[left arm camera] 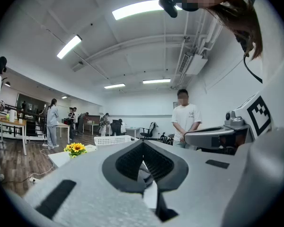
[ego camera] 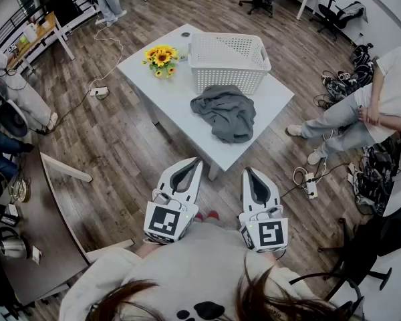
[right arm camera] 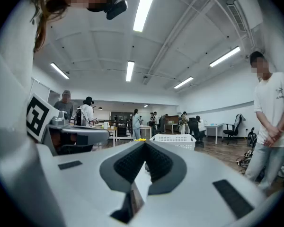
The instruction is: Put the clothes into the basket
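One white basket [ego camera: 227, 79] stands empty on the desk [ego camera: 180, 99], with one grey garment [ego camera: 225, 113] heaped just beside it. The left gripper [ego camera: 196, 160] and right gripper [ego camera: 247, 171] are both closed, holding nothing.

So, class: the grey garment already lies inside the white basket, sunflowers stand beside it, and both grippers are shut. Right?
No. The head view shows the grey garment on the table in front of the white basket, not inside it. The sunflowers do stand beside the basket, and the left gripper and right gripper are shut.
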Available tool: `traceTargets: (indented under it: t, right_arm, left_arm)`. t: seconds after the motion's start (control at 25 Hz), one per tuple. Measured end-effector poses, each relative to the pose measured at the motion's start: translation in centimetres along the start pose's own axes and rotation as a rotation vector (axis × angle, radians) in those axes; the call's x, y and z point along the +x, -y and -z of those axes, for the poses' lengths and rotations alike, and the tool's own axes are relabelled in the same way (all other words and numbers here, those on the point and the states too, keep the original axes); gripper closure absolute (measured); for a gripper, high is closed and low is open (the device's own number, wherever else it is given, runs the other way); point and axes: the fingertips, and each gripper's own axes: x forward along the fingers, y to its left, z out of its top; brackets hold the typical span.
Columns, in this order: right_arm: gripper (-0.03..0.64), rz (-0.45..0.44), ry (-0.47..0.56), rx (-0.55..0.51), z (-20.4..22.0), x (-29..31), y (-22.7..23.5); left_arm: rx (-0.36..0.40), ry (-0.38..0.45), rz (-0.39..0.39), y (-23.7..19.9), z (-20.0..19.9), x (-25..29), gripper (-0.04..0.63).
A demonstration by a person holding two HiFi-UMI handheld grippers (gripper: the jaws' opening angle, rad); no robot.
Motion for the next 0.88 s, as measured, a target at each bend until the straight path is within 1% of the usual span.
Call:
traceTargets:
  t: [0.4, 0.56, 0.68, 0.88]
  right_arm:
    - [0.603, 0.004, -0.002, 0.001, 0.1, 0.2, -0.3]
    - [0.603, -0.010, 0.019, 0.003, -0.1, 0.3, -0.8]
    - [0.603, -0.020, 0.033, 0.020, -0.3, 0.5, -1.3]
    - [0.601, -0.008, 0.037, 0.054, 0.1, 1.0, -1.6]
  left_arm:
    - [0.002, 0.013, -0.005, -0.5, -0.3, -0.2, 0.586]
    - [-0.003, 0.009, -0.002, -0.7, -0.1, -0.4, 0.586]
    - [-0.004, 0.005, -0.001, -1.2, 0.0, -0.5, 0.586]
    - [0.003, 0.001, 0.014, -2.0, 0.0, -0.3, 0.586]
